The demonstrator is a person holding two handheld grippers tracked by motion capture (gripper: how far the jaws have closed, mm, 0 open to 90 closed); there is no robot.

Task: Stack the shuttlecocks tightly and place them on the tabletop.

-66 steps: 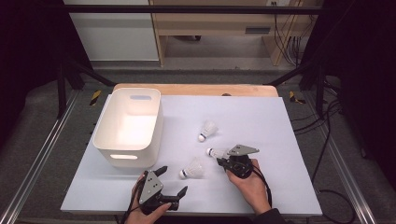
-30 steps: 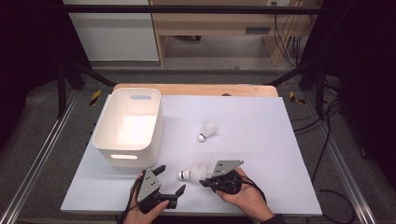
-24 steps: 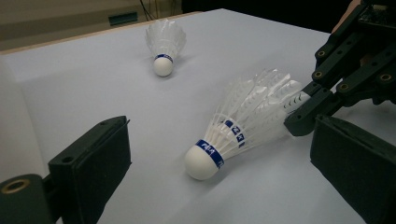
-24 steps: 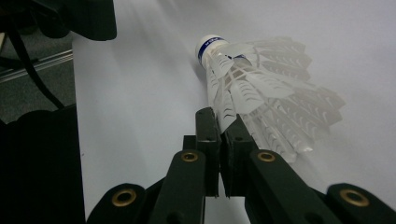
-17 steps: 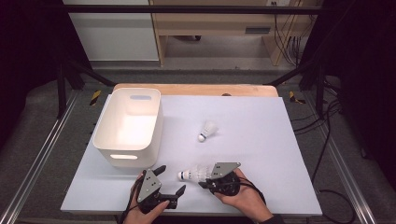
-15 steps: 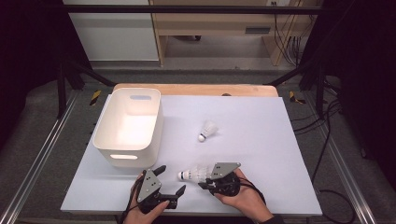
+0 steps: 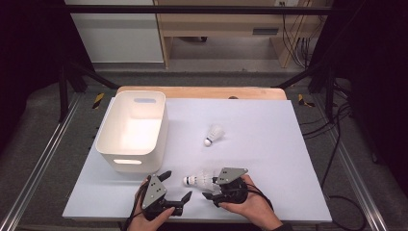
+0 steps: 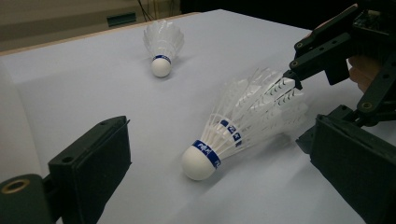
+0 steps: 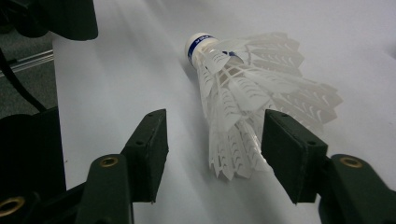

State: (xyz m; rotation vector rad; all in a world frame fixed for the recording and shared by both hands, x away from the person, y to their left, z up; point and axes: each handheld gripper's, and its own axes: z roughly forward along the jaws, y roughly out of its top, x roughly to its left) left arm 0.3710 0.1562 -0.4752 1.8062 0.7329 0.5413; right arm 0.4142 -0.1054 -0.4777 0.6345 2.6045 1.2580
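Table (image 7: 269,125): white sheet, landmark is the bin (image 7: 131,130).
Near shuttlecock (image 7: 198,180): just right of the bin's front corner, lying flat, cork toward left gripper (image 7: 174,188).
Right gripper (image 7: 210,188): jaws apart, straddling its feather end.
Left gripper: jaws spread, empty.

Right gripper (image 7: 210,188) now sits low at the near edge, pulled back toward the person. Near shuttlecock (image 7: 198,179) has shifted with it, feather skirt between the spread jaws. Left gripper (image 7: 174,185) slightly nearer, fingers flanking the cork.
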